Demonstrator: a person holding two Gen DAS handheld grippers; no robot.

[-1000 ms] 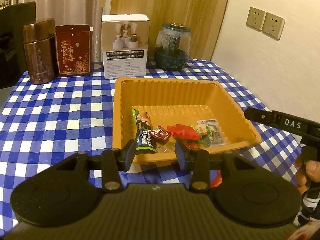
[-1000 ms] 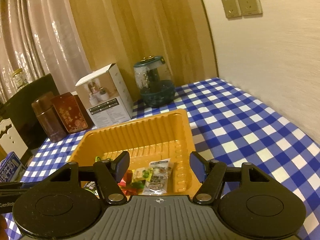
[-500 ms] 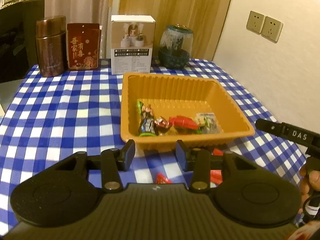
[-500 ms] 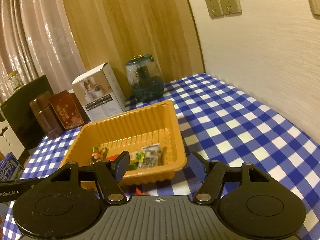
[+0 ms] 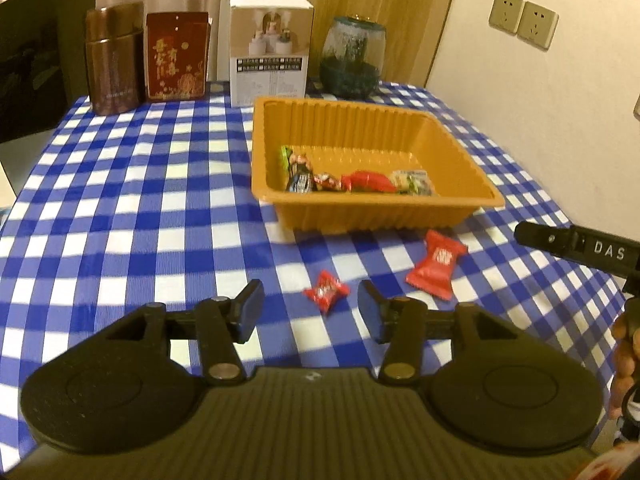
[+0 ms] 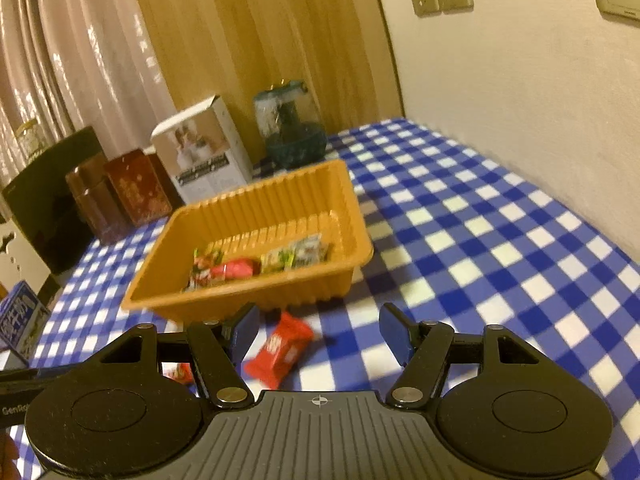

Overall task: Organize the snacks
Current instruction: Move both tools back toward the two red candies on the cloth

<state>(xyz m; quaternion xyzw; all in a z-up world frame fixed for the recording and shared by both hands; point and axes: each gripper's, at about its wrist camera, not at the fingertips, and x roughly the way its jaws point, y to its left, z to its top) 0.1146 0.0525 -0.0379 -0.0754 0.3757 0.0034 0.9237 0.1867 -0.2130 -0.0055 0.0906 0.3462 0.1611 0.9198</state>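
Between the opening jaws of the left gripper [image 5: 310,307] nothing is held; a small red candy [image 5: 326,290] lies on the checked tablecloth [image 5: 120,208] just ahead of them. Jaws of the right gripper [image 6: 316,334] are kept apart and empty, with a larger red snack packet [image 6: 279,350] lying on the cloth below them, near the left pad. Beyond both, the orange tray [image 5: 460,148] is seen with several wrapped snacks [image 5: 366,181] inside. Behind it are placed a white box [image 5: 271,50], a glass jar [image 5: 352,58], a red box [image 5: 176,62] and a brown tin [image 5: 114,58].
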